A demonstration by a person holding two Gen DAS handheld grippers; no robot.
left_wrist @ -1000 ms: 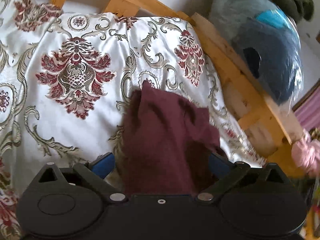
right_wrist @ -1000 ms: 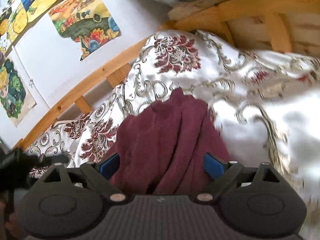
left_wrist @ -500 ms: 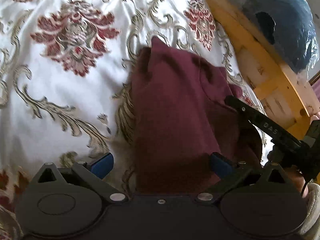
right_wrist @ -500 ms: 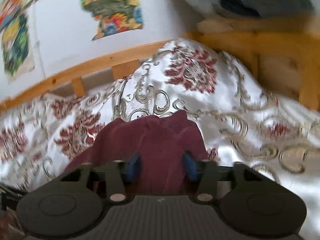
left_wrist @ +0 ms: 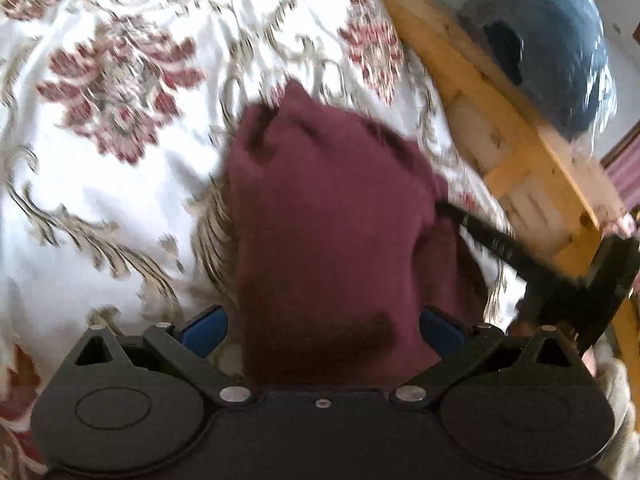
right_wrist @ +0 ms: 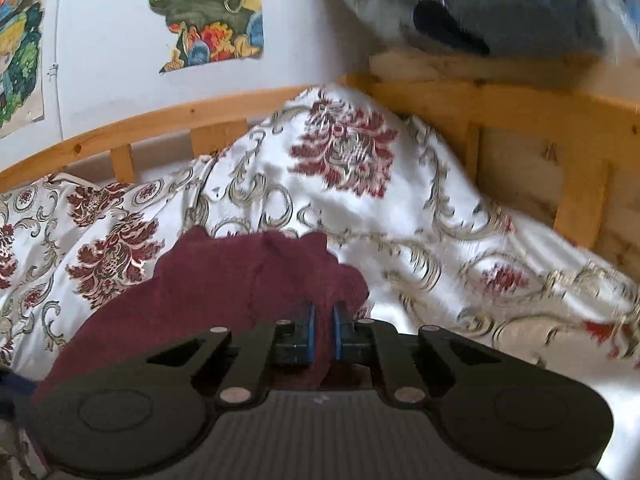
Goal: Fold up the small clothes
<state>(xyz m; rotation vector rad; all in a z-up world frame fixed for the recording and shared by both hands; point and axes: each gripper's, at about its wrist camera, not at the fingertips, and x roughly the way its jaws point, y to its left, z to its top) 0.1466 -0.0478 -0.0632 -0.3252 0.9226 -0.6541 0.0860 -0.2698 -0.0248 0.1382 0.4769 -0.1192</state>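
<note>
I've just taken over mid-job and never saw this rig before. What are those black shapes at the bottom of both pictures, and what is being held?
They are two hand-held two-finger grippers, each with its own camera looking along its blue-padded fingers. In the left wrist view, the left gripper is open, with the dark maroon knitted garment lying between its fingers. In the right wrist view, the right gripper is shut on a fold of that garment. The garment rests on a white bedspread with red floral patterns, inside a wooden bed frame.

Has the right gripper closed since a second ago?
Yes. The right gripper has pinched shut on the maroon garment; it also swung right along the wooden bed rail.
</note>
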